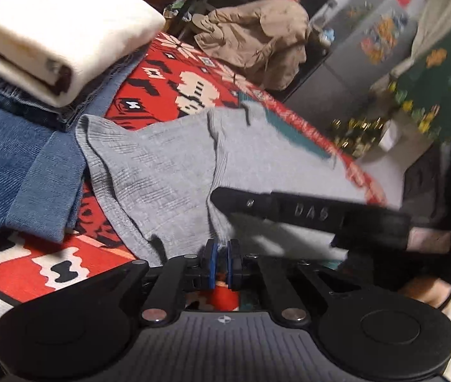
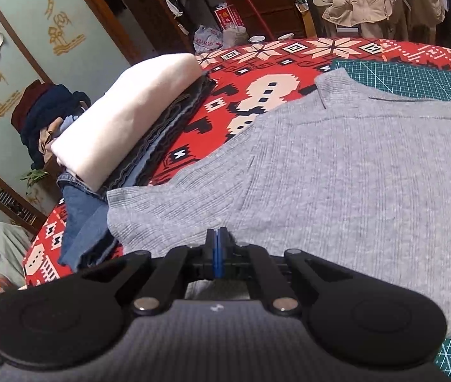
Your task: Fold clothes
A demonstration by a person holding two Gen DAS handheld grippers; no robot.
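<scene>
A grey ribbed sweater (image 1: 161,172) lies spread over the red patterned tablecloth (image 1: 168,73). It fills the right half of the right wrist view (image 2: 353,175). My left gripper (image 1: 221,248) is at its near edge, blue pads almost together with a fold of the grey knit pinched between them. My right gripper (image 2: 217,238) is shut with its pads pressed together at the sweater's near hem, where the knit bunches at the tips. In the left wrist view the right gripper (image 1: 217,195) reaches in from the right, its tip on a raised ridge of the sweater.
Left of the sweater, a folded cream garment (image 1: 60,38) sits on folded jeans (image 1: 18,102), with blue denim (image 1: 18,172) spread beside them. A green cutting mat (image 2: 416,76) lies under the sweater's far side. A tan jacket (image 1: 257,38) hangs beyond the table.
</scene>
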